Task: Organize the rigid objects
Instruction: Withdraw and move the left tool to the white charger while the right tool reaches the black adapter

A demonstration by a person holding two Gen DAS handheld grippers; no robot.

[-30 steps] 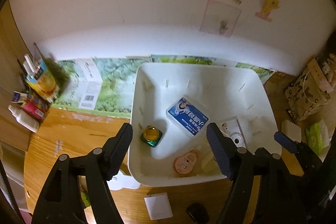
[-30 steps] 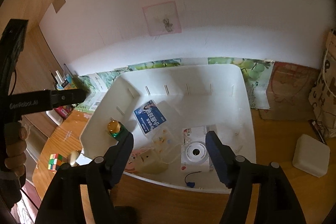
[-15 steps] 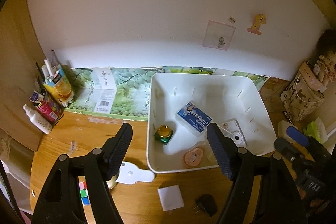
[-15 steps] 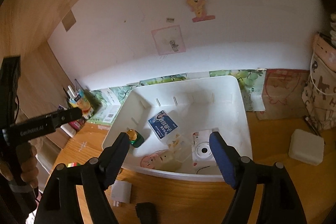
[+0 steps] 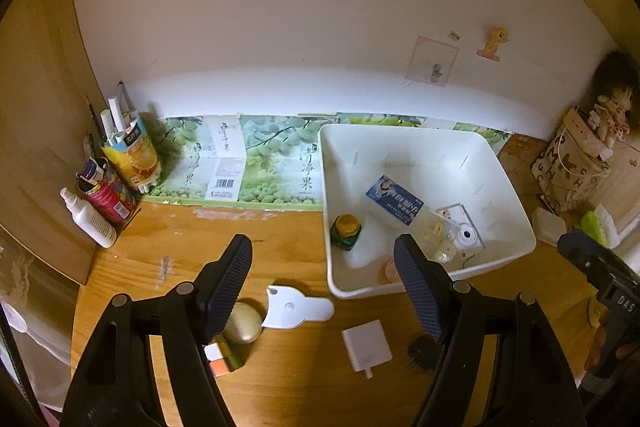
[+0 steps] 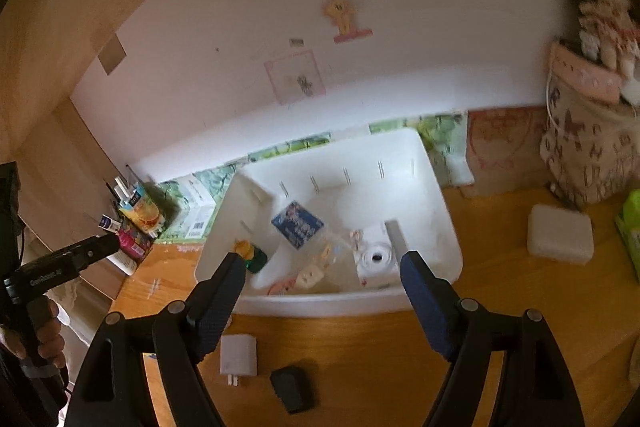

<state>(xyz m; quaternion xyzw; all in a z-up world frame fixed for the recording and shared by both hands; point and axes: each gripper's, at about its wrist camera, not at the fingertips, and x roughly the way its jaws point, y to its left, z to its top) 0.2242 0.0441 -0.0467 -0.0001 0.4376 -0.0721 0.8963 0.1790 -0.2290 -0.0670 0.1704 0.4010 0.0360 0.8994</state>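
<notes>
left claw point(image 5: 323, 267) spread, empty — pulled back from bin point(image 5: 516, 227) | right claw point(image 6: 320, 281) spread — also withdrawn

A home desk nook: cartoon stickers point(image 5: 494, 43) on the wall, a doll point(image 5: 610, 111).

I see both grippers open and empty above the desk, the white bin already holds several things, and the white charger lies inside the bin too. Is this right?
One part is wrong. The white charger is not inside the white bin; it lies on the wooden desk in front of the bin, as the left wrist view shows. The rest holds: the left gripper and right gripper are open and empty.
</notes>
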